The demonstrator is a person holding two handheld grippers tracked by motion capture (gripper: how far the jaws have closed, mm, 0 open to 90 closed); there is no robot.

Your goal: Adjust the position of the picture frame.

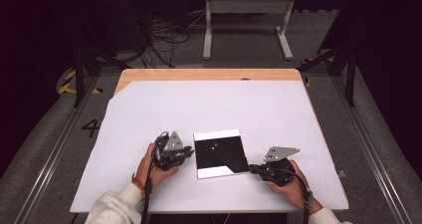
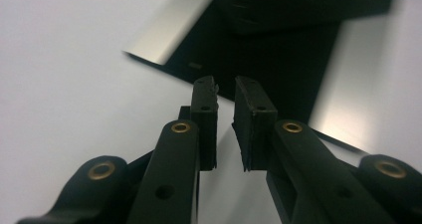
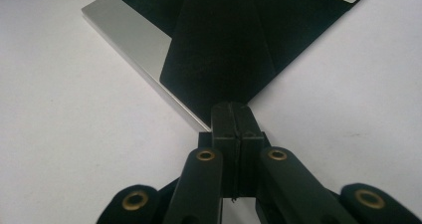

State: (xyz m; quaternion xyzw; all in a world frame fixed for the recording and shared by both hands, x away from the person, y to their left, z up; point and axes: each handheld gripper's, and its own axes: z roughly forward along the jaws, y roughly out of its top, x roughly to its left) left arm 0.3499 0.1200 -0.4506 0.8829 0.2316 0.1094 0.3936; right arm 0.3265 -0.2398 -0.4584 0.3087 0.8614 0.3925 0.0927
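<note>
Black-and-white square panel (image 1: 220, 153) lies flat between your two grippers, its near right corner pinched in your right gripper (image 3: 232, 115), jaws clamped together on it, while your left gripper (image 2: 225, 92) hovers just beside its left edge, fingers slightly apart.

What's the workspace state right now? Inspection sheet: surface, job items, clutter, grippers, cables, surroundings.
Surface: white sheet over a wooden table.
Job's things: black cloth lying on a silvery square panel, between the two grippers.
Clutter: nothing seen on the sheet.
Grippers: left gripper jaws slightly apart, holding nothing, at the panel's left edge; right gripper shut on the black cloth at its corner.
Cables: one trails from each gripper along the forearm; loose cable tangle on the floor beyond the table.
Surroundings: grey floor, white stand, dark background.
</note>
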